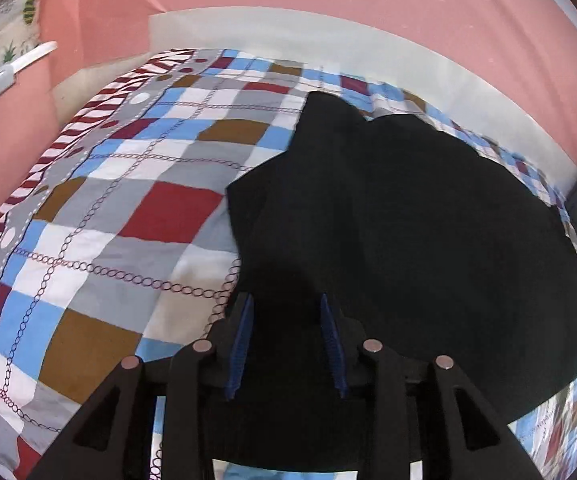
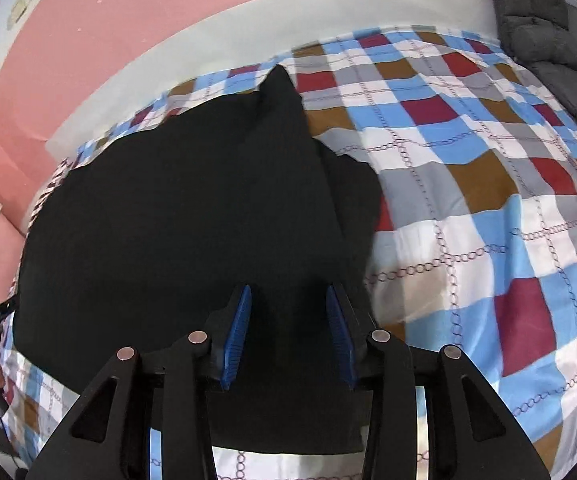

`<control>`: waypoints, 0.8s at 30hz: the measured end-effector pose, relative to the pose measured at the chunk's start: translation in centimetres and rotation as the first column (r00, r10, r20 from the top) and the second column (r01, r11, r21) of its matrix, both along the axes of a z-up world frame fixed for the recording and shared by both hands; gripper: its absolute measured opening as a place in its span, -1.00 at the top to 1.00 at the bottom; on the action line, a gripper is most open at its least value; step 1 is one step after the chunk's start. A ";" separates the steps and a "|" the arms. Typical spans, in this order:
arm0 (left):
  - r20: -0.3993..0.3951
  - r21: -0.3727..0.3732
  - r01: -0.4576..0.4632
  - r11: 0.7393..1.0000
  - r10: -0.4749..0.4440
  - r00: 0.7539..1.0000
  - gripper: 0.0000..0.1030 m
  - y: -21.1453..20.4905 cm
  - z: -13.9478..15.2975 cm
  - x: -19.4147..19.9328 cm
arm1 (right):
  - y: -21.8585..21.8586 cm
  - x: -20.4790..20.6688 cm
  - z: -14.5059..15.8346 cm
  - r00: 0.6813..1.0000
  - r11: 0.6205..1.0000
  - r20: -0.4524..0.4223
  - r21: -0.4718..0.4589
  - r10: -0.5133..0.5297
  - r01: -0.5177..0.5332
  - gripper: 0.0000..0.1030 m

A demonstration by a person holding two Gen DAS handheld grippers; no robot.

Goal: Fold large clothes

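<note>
Checked bedspread (image 1: 100,208) carries a black garment (image 1: 388,220); left gripper (image 1: 286,300) and right gripper (image 2: 288,290) jaws apart, gripping nothing.

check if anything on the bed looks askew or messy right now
The black garment lies unevenly on the checked bedcover: one pointed corner juts toward the far edge and a fold ridge runs down its right side. Its outline is lumpy, not squared. Nothing looks spilled or damaged.
</note>
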State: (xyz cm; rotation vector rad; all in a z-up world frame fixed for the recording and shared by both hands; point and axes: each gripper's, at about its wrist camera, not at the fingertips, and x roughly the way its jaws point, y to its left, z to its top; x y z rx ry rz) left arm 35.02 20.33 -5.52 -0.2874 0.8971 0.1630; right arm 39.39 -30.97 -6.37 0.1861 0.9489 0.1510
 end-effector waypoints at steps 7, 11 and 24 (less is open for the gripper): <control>0.029 -0.028 -0.005 1.000 0.006 1.000 0.25 -0.1 2.4 -3.0 | -0.6 -2.7 1.8 1.000 1.000 -0.010 0.009 -0.004 0.005 -0.08; 0.031 -0.038 0.002 0.999 -0.001 1.000 0.18 -0.8 2.7 -6.4 | -1.1 -6.4 1.3 1.000 0.997 -0.021 0.076 -0.023 0.024 -0.11; -0.094 -0.160 0.011 0.987 -0.027 0.995 -0.03 -4.1 -1.2 -16.7 | -1.5 -17.0 -3.3 0.986 0.962 -0.155 0.254 -0.059 0.097 -0.25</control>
